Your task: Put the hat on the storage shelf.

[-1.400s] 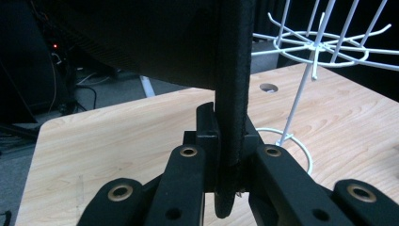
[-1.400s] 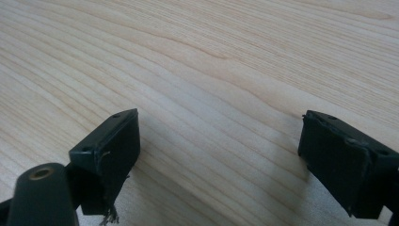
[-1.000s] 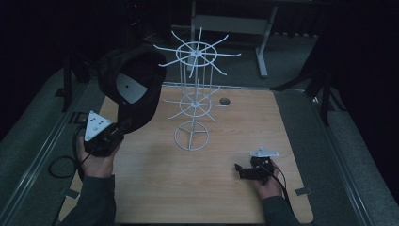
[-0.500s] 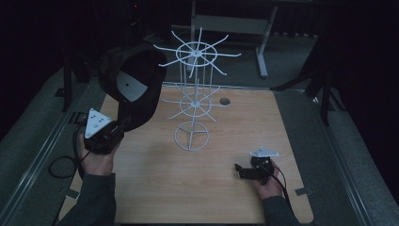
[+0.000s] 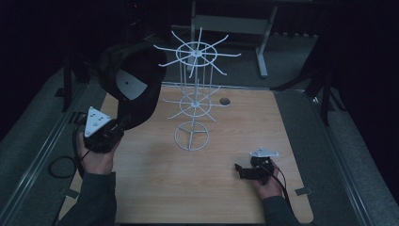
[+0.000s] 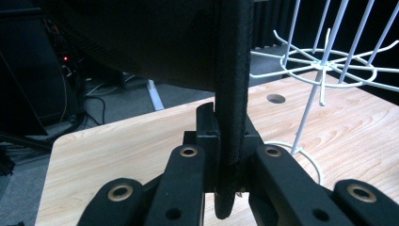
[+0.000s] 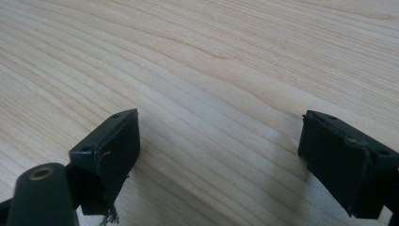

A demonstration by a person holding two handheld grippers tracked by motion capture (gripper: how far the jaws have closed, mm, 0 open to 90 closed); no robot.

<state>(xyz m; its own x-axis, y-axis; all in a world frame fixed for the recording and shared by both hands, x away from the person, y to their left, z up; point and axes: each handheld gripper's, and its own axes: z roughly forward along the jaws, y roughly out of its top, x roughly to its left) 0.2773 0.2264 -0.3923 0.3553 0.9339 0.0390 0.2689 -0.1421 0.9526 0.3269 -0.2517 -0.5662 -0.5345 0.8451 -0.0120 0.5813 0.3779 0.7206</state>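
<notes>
**Cap raised beside the wire rack**

The left gripper clamps its fingers on the brim of a black cap, lifted beside the white wire rack, likely for hanging. The right gripper rests on the counter, fingers spread and empty.

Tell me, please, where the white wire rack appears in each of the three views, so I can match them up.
High view: the white wire rack stands at centre, on the far half of the wooden table.
Left gripper view: the rack is at upper right, beyond the black cap that the left gripper clamps.
Right gripper view: not in it.
Shared landmark: the wooden table.
</notes>
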